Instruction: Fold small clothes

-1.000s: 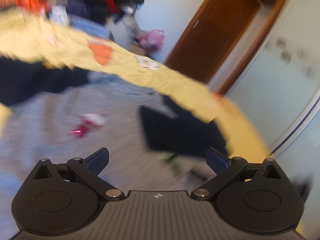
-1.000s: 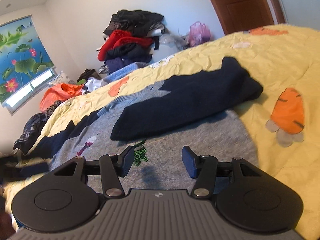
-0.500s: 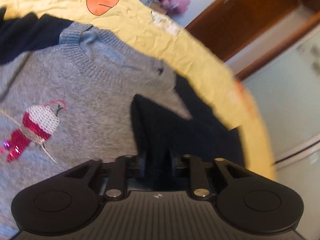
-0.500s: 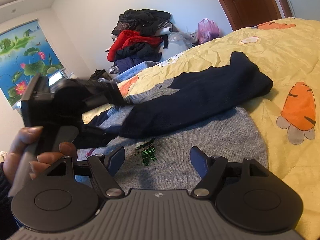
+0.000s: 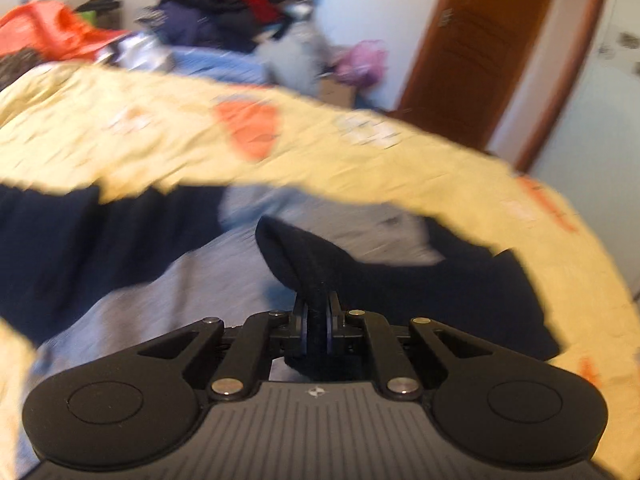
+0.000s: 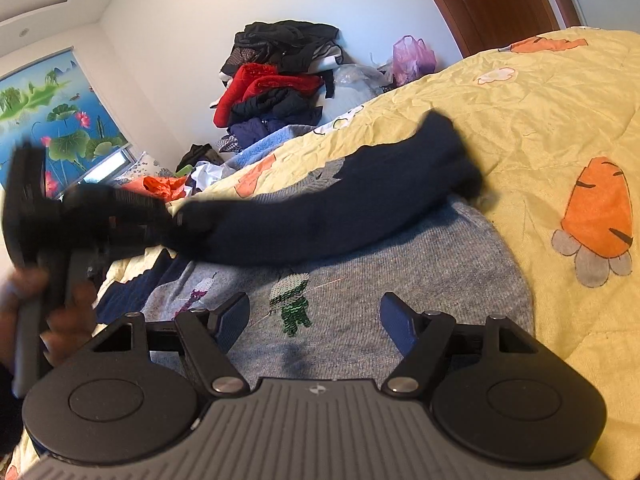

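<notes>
The left gripper (image 5: pixel 316 322) has its fingers pinched tight on the cuff end of the dark sleeve (image 5: pixel 304 256), the knit bunched into a ridge between the pads. That sleeve runs across the grey sweater (image 6: pixel 400 280), which lies flat on the yellow bedspread (image 6: pixel 560 100), just ahead of the right gripper (image 6: pixel 314 320), whose fingers stand wide with nothing between them, above the sweater's hem. The knit looks soft, light and limp; it will likely drape and stretch rather than hold shape, and cling to the wool beneath rather than slide. A cuff hold suits laying the sleeve over; for the body, the hem corners look the better place to grip.
</notes>
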`<state>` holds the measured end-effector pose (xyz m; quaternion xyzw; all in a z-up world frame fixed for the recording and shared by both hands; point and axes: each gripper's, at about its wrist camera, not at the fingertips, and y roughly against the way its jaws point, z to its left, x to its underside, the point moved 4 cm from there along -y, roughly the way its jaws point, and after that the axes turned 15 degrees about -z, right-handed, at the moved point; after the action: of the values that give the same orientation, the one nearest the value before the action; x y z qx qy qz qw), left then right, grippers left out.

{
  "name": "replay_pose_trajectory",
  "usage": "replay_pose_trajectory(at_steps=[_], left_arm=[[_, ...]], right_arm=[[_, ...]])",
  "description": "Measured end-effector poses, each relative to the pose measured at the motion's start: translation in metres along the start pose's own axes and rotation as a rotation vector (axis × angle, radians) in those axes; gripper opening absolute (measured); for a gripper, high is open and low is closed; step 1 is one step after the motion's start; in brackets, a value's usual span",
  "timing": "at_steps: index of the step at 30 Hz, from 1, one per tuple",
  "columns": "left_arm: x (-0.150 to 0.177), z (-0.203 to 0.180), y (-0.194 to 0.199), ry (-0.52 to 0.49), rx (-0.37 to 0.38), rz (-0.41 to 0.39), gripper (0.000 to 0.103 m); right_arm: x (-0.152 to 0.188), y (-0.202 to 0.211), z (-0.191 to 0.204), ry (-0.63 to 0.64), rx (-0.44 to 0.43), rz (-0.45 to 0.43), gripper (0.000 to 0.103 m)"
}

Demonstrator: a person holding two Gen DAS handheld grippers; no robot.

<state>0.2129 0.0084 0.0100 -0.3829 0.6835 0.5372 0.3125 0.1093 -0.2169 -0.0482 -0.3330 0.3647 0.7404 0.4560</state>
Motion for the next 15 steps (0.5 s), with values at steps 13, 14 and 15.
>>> replay_pose_trajectory(at_steps=[13, 14, 15], left_arm=[[0.036, 0.009, -0.007, -0.061, -0.044, -0.114, 0.010], [0.036, 0.010, -0.008, -0.053, -0.040, -0.113, 0.010], [0.036, 0.012, -0.008, -0.044, -0.037, -0.113, 0.010]], right_arm=[[-0.034, -0.024, 0.017, 0.131, 0.058, -0.024, 0.077], [-0.046, -0.036, 0.019, 0.135, 0.077, -0.027, 0.080], [-0.055, -0.051, 0.020, 0.154, 0.097, -0.014, 0.086]])
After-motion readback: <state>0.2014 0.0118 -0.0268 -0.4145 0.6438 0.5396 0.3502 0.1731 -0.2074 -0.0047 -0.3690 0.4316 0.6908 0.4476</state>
